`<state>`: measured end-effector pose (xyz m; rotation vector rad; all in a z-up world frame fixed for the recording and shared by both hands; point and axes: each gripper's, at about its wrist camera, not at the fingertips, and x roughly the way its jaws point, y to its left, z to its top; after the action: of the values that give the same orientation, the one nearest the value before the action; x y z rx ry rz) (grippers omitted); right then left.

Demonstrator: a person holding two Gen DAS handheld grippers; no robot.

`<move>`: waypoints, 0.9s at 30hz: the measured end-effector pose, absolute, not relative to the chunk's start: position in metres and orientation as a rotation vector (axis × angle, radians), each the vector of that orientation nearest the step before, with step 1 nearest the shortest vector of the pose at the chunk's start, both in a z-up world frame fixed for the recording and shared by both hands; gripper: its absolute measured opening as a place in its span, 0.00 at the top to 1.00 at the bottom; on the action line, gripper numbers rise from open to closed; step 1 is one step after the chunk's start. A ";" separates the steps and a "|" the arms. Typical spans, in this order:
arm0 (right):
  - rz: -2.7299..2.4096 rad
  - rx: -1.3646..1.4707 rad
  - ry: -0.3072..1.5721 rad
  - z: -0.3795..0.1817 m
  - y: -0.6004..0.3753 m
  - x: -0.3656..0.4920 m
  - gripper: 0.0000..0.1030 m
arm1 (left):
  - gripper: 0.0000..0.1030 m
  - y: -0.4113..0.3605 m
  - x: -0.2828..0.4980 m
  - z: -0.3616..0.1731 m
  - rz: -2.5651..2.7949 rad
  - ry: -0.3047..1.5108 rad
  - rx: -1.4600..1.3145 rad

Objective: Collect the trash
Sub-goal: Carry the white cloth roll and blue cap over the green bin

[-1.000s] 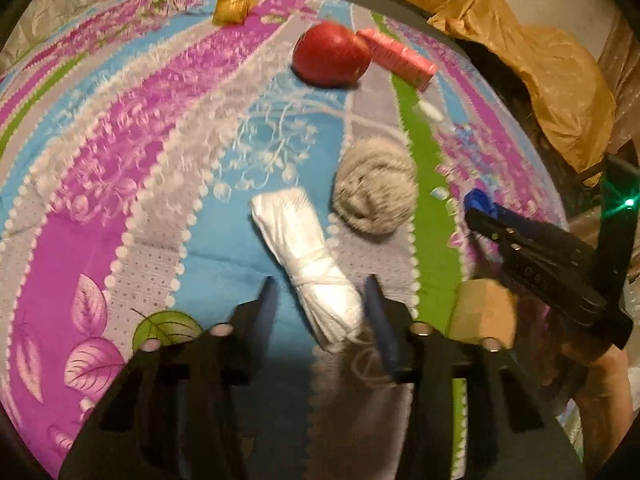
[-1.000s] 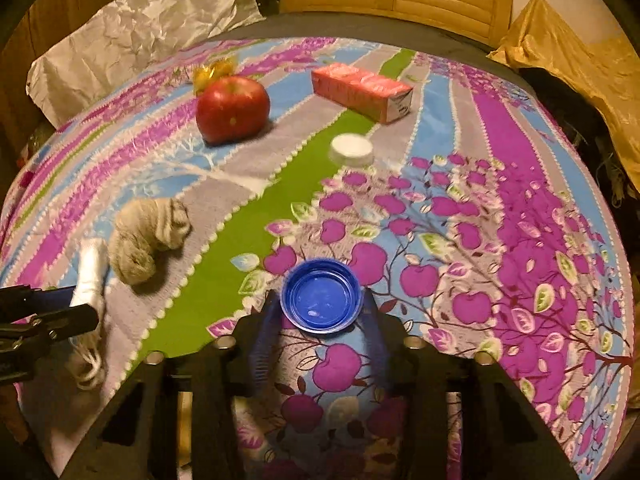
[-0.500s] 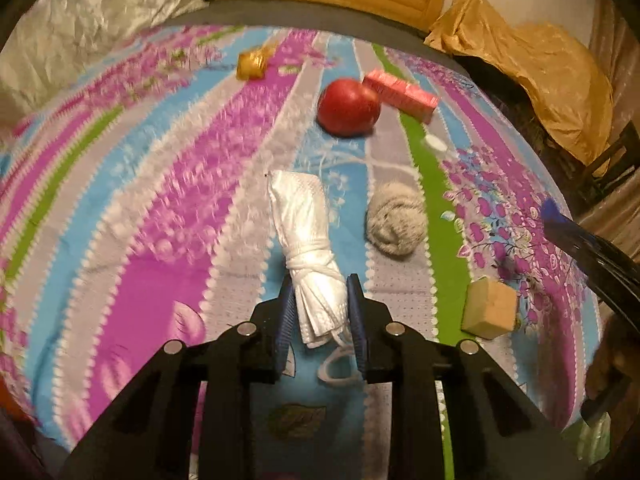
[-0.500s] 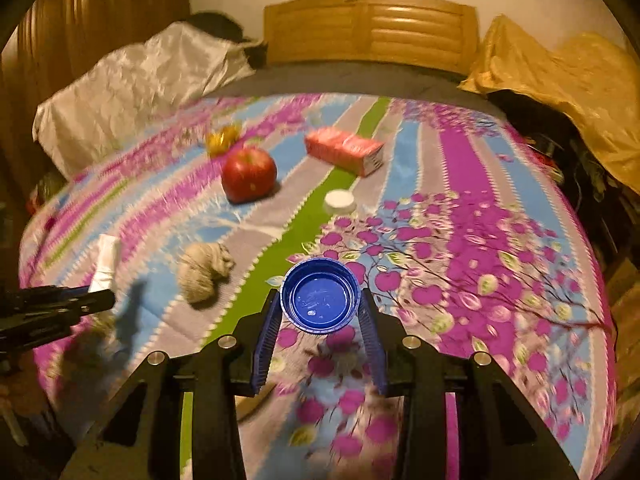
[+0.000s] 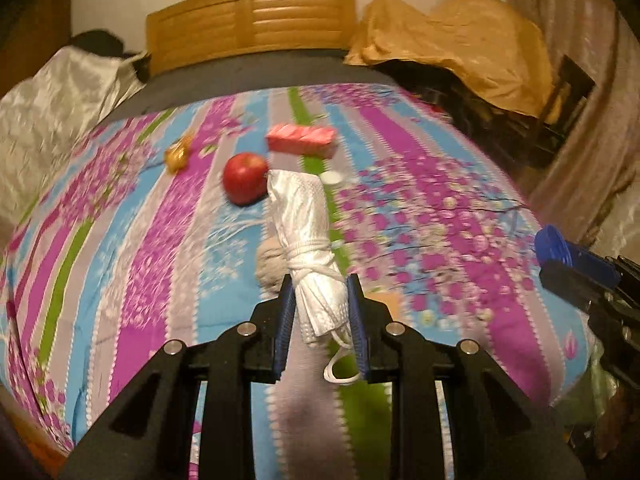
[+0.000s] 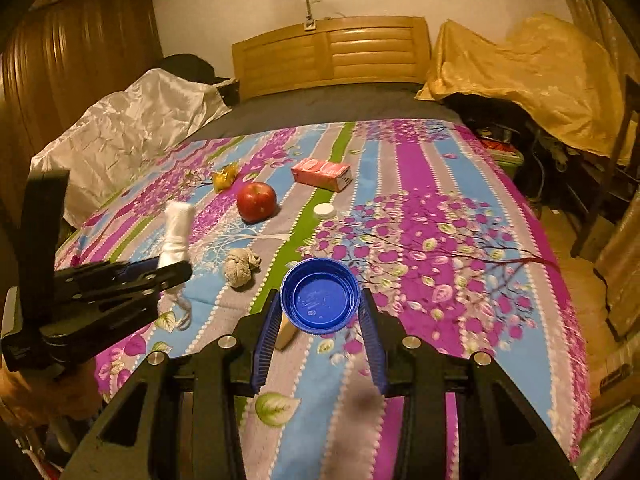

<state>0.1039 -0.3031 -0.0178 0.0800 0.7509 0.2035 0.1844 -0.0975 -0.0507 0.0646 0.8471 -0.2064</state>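
My left gripper is shut on a rolled white plastic bag tied with its own handles, held up above the bed. From the right wrist view that bag sticks up from the left gripper. My right gripper is shut on a blue bottle cap, hollow side facing the camera; the same cap shows at the right edge of the left wrist view. On the striped bedspread lie a crumpled grey wad, a white cap and a gold wrapper.
A red apple and a pink carton lie mid-bed. A tan block peeks out beside the right finger. A wooden headboard, a silver sheet and a yellow cloth pile ring the bed. A chair stands right.
The left gripper closed on the white bag and lifted it off the bedspread. Both grippers rose and pulled back, the right one keeping the blue cap.
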 end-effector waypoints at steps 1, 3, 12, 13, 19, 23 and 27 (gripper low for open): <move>0.195 0.082 0.748 -0.014 -0.307 0.098 0.61 | 0.76 -0.105 0.183 -0.047 -0.217 0.838 0.078; 0.178 0.090 0.738 -0.008 -0.315 0.087 0.61 | 0.76 -0.119 0.179 -0.040 -0.238 0.822 0.101; 0.082 0.101 0.693 0.015 -0.357 0.047 0.61 | 0.76 -0.175 0.157 -0.018 -0.335 0.757 0.188; 0.070 0.103 0.688 0.017 -0.362 0.042 0.61 | 0.76 -0.182 0.154 -0.016 -0.348 0.751 0.200; -0.028 0.128 0.662 0.032 -0.401 0.009 0.61 | 0.76 -0.223 0.139 -0.008 -0.423 0.716 0.254; -0.111 0.153 0.646 0.042 -0.434 -0.018 0.61 | 0.76 -0.253 0.129 -0.003 -0.474 0.693 0.290; -0.197 0.174 0.628 0.051 -0.466 -0.046 0.61 | 0.76 -0.285 0.119 0.001 -0.530 0.670 0.323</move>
<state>-0.0458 -0.4660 0.0513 0.1742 0.6283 -0.1972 0.1192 -0.2845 0.0015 0.3226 0.6698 -0.5299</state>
